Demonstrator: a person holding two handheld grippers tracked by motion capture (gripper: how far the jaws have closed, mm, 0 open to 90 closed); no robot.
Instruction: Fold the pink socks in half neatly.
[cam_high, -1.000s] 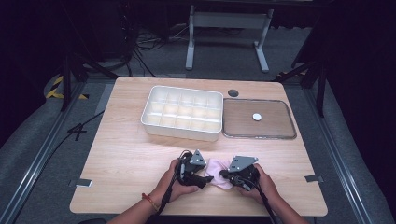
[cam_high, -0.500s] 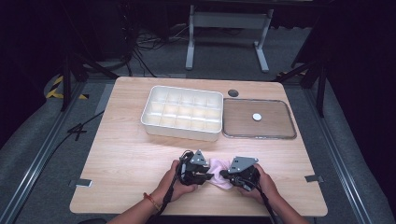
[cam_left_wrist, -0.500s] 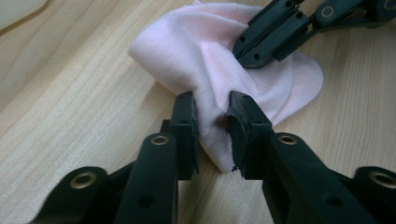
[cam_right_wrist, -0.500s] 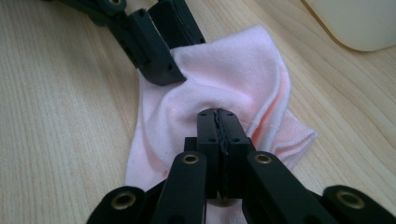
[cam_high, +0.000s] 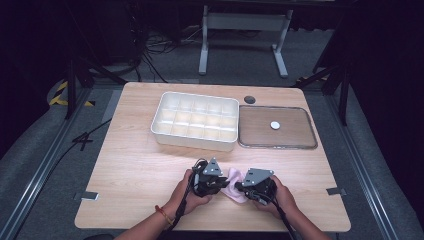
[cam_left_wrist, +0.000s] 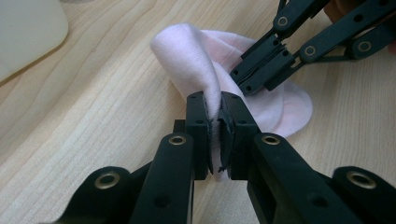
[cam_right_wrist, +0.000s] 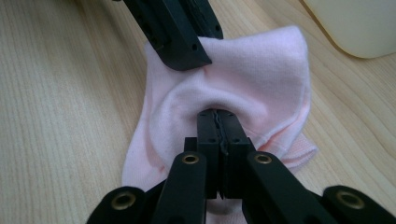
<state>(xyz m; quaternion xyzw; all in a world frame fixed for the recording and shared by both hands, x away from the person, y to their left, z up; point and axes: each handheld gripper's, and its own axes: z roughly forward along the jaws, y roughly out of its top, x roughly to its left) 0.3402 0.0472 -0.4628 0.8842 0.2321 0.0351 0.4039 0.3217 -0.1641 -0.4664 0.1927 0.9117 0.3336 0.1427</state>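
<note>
- A pale pink sock (cam_high: 234, 183) lies on the wooden surface (cam_high: 140, 170), near the front edge, between the two hands; it is bunched and partly folded, not flat.
- The left gripper (cam_high: 218, 182) is held low at the left side of the sock; its fingers (cam_left_wrist: 198, 121) have just been closing and are now clenched on a raised fold of the sock (cam_left_wrist: 205, 74), with the cloth pressed between the two pads.
- The right gripper (cam_high: 242, 187) is held low at the right side of the sock; its fingers (cam_right_wrist: 231, 133) are clenched together on the edge of the sock (cam_right_wrist: 261, 79), where the cloth curves around their tips; how much cloth is between the pads I cannot tell.
- In the left gripper view the right gripper (cam_left_wrist: 252, 77) comes from the upper right and its tips rest on the sock; in the right gripper view the left gripper (cam_right_wrist: 184, 49) comes from the top and its tips press on the far part of the sock.
- The two grippers point toward each other, close but not touching.
- A white box with many small compartments (cam_high: 195, 121) stands farther back on the surface, well apart from the sock; just beside it, at the right, lies a flat clear lid (cam_high: 300, 142) with a small white knob (cam_high: 275, 125) in the middle.
</note>
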